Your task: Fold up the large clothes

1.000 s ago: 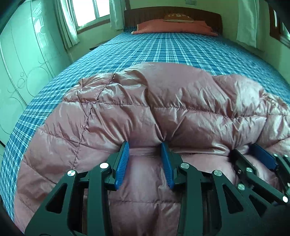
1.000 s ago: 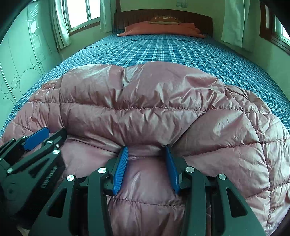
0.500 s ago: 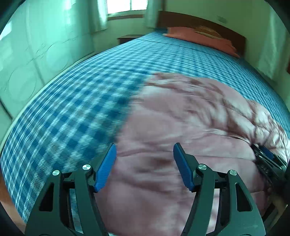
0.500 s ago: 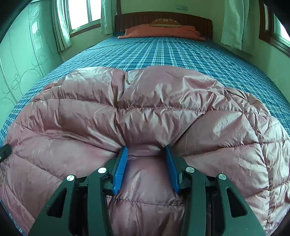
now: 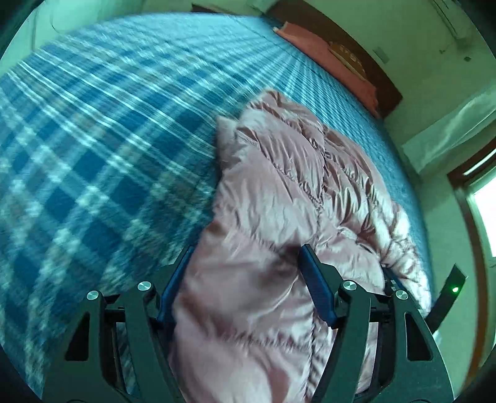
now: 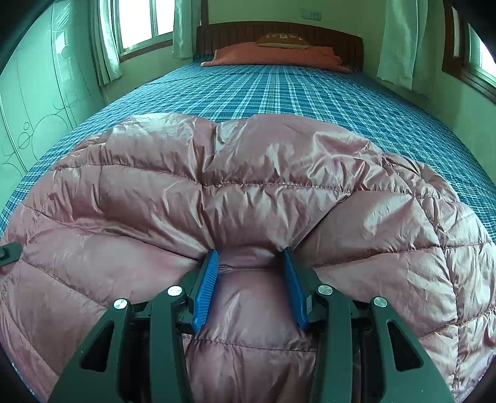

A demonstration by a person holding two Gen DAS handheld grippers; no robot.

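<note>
A large pink quilted down jacket (image 6: pixel 248 192) lies bunched on the near part of a bed (image 6: pixel 310 93) covered in blue plaid, with an orange pillow (image 6: pixel 272 57) against the dark headboard (image 6: pixel 279 29) at the far end.

The right gripper (image 6: pixel 251 288) sits low at the jacket's near edge. Its blue pads (image 6: pixel 206 288) stand partly apart with a fold of the padded fabric bulging between them, and the cloth puckers inward at both pads, so the jaws appear clamped on that fold. From this gripper the jacket spreads away to both sides and forward, its long axis running across the view, left to right.

The left gripper (image 5: pixel 245 285) is tilted and its view is smeared by motion. Its jaws are spread wide, with jacket fabric lying between and under them; the fabric is not visibly pinched, so it seems to hold nothing. In the left wrist view the jacket runs as a long ridge ahead and to the right, while bare plaid sheet fills everything to the left. The jacket's left end is therefore nearest this gripper.

The coming move probably turns on that: the left gripper needs a grasp on the left end or edge while the right anchors the middle.
</note>
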